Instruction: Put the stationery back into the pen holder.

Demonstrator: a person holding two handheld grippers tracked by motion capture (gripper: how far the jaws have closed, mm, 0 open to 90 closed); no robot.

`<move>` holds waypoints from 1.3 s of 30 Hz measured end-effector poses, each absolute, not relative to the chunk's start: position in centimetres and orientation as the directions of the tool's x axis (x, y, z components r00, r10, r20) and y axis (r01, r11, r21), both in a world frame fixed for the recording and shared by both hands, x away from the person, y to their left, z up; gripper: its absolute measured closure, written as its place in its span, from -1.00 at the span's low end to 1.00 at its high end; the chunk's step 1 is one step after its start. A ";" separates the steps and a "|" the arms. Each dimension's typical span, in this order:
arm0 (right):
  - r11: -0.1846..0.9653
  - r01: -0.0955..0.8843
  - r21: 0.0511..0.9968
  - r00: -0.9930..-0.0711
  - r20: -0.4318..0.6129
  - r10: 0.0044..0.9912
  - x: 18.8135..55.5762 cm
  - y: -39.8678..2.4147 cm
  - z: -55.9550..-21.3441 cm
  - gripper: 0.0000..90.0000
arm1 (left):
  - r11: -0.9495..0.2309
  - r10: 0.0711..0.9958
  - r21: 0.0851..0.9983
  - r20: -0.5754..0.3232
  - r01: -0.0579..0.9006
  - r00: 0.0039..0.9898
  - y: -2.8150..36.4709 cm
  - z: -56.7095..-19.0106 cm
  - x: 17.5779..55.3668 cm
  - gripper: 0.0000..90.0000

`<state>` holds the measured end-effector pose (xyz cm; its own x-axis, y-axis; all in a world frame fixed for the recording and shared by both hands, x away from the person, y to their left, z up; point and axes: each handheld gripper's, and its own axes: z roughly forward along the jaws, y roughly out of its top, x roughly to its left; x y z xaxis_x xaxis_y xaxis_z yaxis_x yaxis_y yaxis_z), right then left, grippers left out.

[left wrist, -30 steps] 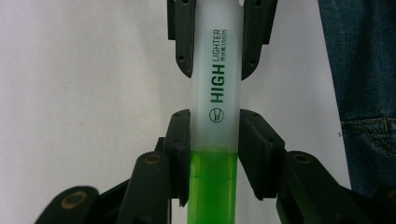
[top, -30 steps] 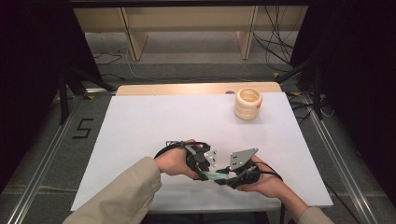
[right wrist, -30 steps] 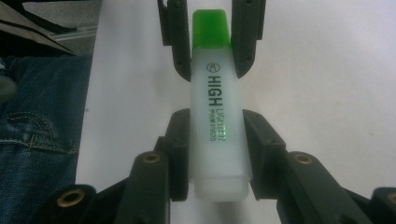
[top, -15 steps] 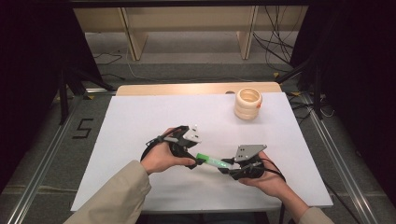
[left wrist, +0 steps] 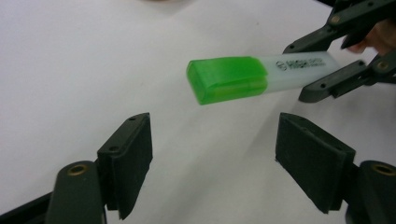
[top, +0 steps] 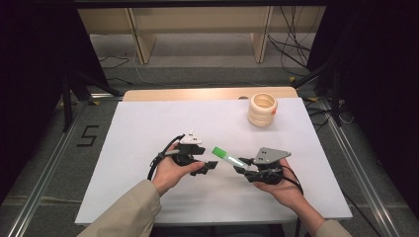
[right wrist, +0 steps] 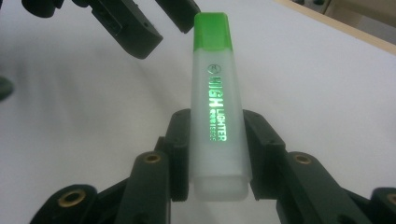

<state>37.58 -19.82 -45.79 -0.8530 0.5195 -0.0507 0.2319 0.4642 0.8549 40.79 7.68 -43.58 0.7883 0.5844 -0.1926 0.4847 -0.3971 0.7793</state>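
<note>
Jaws of the right gripper (right wrist: 215, 154) clamp the frosted white barrel of a green-capped plastic highlighter (right wrist: 215, 112), held above the white bench top (top: 148, 123) near its front edge, cap pointing at the left gripper (left wrist: 212, 154). That gripper's jaws stand apart, just short of the cap. A ribbed cream round pot (top: 262, 109) sits near the far right corner.

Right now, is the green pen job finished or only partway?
Partway, I think. Done: the right tongs grip the highlighter by its clear body, off the table. In hand: the left tongs stand open facing its green cap, not touching. Left: perhaps pulling the cap, or putting it in the cream holder.
</note>
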 end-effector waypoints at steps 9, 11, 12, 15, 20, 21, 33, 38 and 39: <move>0.449 0.228 0.864 -0.847 -0.051 0.528 37.6 -19.8 -45.7 0.46 | -0.326 0.576 0.782 -0.282 0.532 0.767 6.7 -43.9 40.9 -0.40; 0.447 0.228 0.865 -0.846 -0.051 0.531 37.6 -19.8 -45.7 0.46 | -0.310 0.580 0.786 -0.289 0.534 0.762 6.5 -43.9 40.9 -0.41; 0.445 0.228 0.866 -0.846 -0.050 0.531 37.6 -19.8 -45.7 0.46 | -0.307 0.579 0.787 -0.293 0.536 0.761 6.4 -43.9 41.0 -0.41; 0.444 0.228 0.867 -0.845 -0.050 0.533 37.5 -19.8 -45.7 0.46 | -0.303 0.580 0.786 -0.297 0.539 0.759 6.3 -43.9 41.0 -0.42; 0.443 0.228 0.867 -0.843 -0.052 0.536 37.6 -19.8 -45.7 0.46 | -0.259 0.591 0.787 -0.330 0.560 0.736 5.9 -43.9 41.1 -0.46; 0.443 0.228 0.867 -0.843 -0.052 0.536 37.6 -19.8 -45.7 0.46 | -0.259 0.591 0.787 -0.330 0.560 0.736 5.9 -43.9 41.1 -0.46; 0.432 0.227 0.873 -0.841 -0.047 0.539 37.6 -19.7 -45.7 0.46 | -0.197 0.590 0.777 -0.394 0.598 0.705 4.9 -44.2 41.4 -0.44; 0.431 0.229 0.873 -0.838 -0.048 0.544 37.6 -19.7 -45.7 0.46 | -0.165 0.600 0.773 -0.415 0.613 0.684 4.7 -44.3 41.6 -0.42; 0.430 0.230 0.873 -0.838 -0.048 0.544 37.6 -19.7 -45.7 0.46 | -0.165 0.600 0.773 -0.415 0.613 0.684 4.7 -44.3 41.6 -0.40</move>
<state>37.55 -19.67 -45.74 -0.8376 0.5443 -0.0475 0.2299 0.4300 0.8731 41.60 4.67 -44.30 0.6844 0.5995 -0.4149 0.6130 -0.1650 0.7726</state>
